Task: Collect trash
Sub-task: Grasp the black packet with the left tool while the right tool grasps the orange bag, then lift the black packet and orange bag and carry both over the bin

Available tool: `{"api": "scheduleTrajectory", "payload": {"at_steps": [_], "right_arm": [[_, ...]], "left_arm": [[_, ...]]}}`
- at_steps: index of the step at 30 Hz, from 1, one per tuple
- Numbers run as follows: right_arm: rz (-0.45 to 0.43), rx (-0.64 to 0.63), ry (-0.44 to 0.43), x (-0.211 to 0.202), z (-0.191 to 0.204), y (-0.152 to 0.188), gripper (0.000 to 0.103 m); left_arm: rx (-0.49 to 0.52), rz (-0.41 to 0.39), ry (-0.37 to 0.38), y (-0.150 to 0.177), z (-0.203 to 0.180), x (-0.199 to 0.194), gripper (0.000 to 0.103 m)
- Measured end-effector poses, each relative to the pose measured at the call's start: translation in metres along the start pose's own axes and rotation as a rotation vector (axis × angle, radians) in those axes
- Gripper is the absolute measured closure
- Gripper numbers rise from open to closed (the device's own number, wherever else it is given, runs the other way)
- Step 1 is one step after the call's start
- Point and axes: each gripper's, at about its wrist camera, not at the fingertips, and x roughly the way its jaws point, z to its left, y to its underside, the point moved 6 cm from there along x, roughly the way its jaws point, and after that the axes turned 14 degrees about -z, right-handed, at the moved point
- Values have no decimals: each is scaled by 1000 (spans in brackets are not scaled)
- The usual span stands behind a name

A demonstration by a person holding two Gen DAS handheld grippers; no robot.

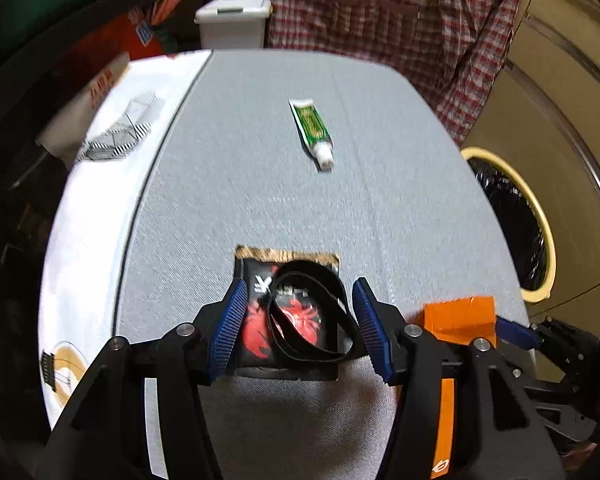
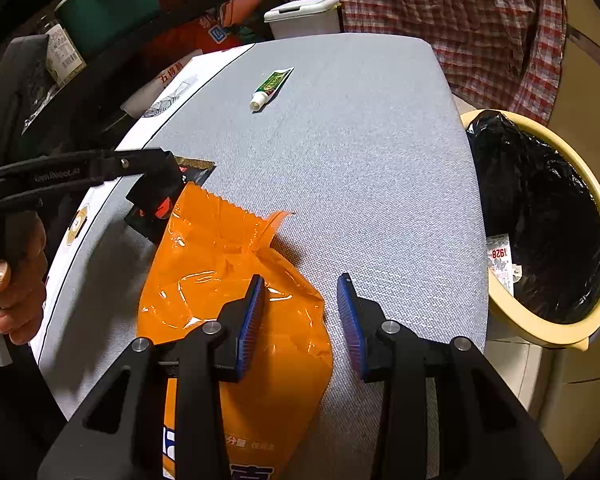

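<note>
Now both jaw pairs apart, nothing clamped.
Black packet (image 1: 288,312) with black band (image 1: 312,320) lies between left gripper (image 1: 300,320) jaws; orange bag (image 2: 236,288) under right gripper's (image 2: 302,320) left jaw; tube (image 2: 270,84) well ahead; lined bin (image 2: 548,220) right, off table (image 2: 380,160).

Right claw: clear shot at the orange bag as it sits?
Probably yes. The right claw is open, one pad already over the orange bag, which lies flat on the table with nothing covering it.

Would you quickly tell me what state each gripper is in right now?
Left gripper: open, jaws straddling the black snack packet, not pressing it.
Right gripper: open, holding nothing, over the orange bag.
</note>
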Motion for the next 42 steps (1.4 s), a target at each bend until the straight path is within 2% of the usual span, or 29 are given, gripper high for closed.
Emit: {"api": "scheduleTrajectory", "payload": {"at_steps": [3, 9, 16, 18, 21, 32, 42], "right_arm": [[10, -3, -1, 3, 1, 1, 68], [12, -7, 5, 3, 1, 1, 88], [-7, -18, 0, -2, 3, -3, 100], [-18, -12, 0, -6, 3, -6, 101], [-40, -6, 4, -13, 1, -11, 101], [-163, 3, 61, -52, -16, -38, 101], [-252, 21, 132, -87, -39, -56, 101]], "left_arm": [[21, 30, 0, 8, -3, 6, 48], [48, 41, 1, 13, -6, 10, 49], [53, 38, 3, 11, -6, 10, 82], [52, 25, 4, 8, -5, 7, 88], [50, -1, 0, 3, -4, 1, 90], [60, -114, -16, -22, -7, -27, 91], [57, -184, -19, -36, -19, -50, 91]]}}
